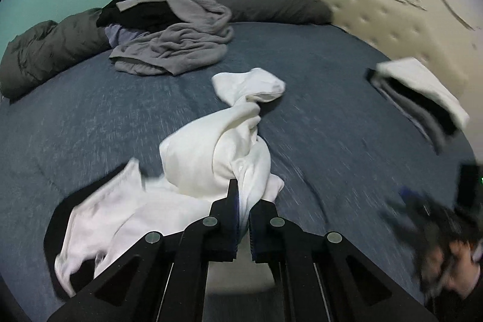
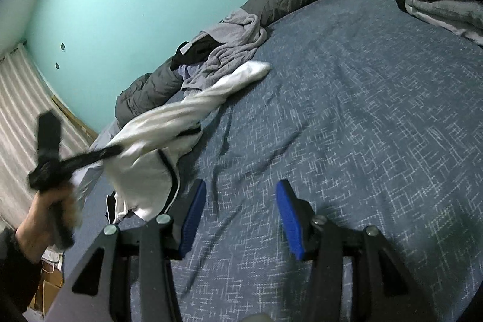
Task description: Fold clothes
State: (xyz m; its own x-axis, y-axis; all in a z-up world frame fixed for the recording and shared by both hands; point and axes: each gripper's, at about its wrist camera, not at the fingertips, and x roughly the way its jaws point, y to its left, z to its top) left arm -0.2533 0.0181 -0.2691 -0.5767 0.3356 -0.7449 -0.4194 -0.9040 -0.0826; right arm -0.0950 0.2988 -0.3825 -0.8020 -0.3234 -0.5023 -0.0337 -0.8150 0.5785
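A white garment (image 1: pixel 211 147) with dark trim lies twisted across the blue bedspread (image 1: pixel 90 116). My left gripper (image 1: pixel 244 195) is shut on a bunch of its cloth near the front edge of the bed. In the right wrist view the same white garment (image 2: pixel 157 138) hangs stretched from the left gripper (image 2: pixel 114 151), blurred at the left, with a hand (image 2: pixel 39 225) on its handle. My right gripper (image 2: pixel 240 198) stands open over bare bedspread (image 2: pixel 347 125), to the right of the garment, with nothing between its blue pads (image 2: pixel 288 216).
A heap of unfolded grey and black clothes (image 1: pixel 175 32) lies at the back of the bed by dark pillows (image 1: pixel 271 2). A stack of folded clothes (image 1: pixel 419 98) sits at the right near the cream headboard (image 1: pixel 392 5). A teal wall (image 2: pixel 135 5) and a curtain (image 2: pixel 27 110) lie beyond.
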